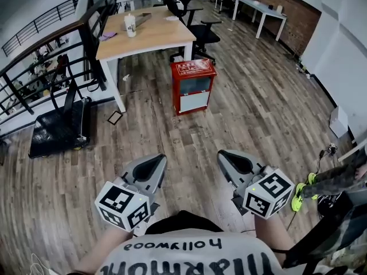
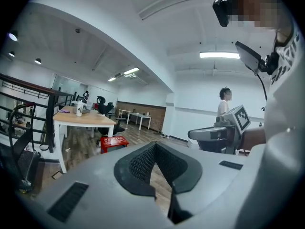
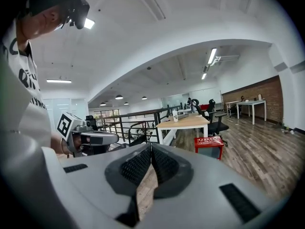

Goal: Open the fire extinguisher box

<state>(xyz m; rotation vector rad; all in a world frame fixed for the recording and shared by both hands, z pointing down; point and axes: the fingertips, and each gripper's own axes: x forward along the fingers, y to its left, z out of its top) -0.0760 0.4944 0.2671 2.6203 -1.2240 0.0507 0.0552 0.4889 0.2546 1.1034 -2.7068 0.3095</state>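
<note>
The box [image 1: 194,86] stands on the wood floor [image 1: 252,113], just beside the table [image 1: 152,36] and well apart from the person, with its pale front panel facing them. It looks shut, so the task is judged not yet begun.

The left hand-held gripper [image 1: 150,167] and the right hand-held gripper [image 1: 235,162] hang side by side in front of the person's chest. On each the pads meet at the tips and nothing sits between them.

Several things could go wrong from here:

- With both pairs of jaws closed, neither can catch an edge or latch. If they reach the box like this, they will only push it.
- The box is free-standing on a smooth floor. A one-sided pull on its door is likely to drag or tip the whole box unless the other hand-held gripper braces it.
- No handle or hinge can be made out at this range, and whether the top or the front opens cannot be told. A wrong guess means prying at a fixed edge.
- The front panel looks like glass, and a hard jab could crack it.
- The table leg and the chair [image 1: 198,27] crowd the box on its far side and leave little room there.
</note>
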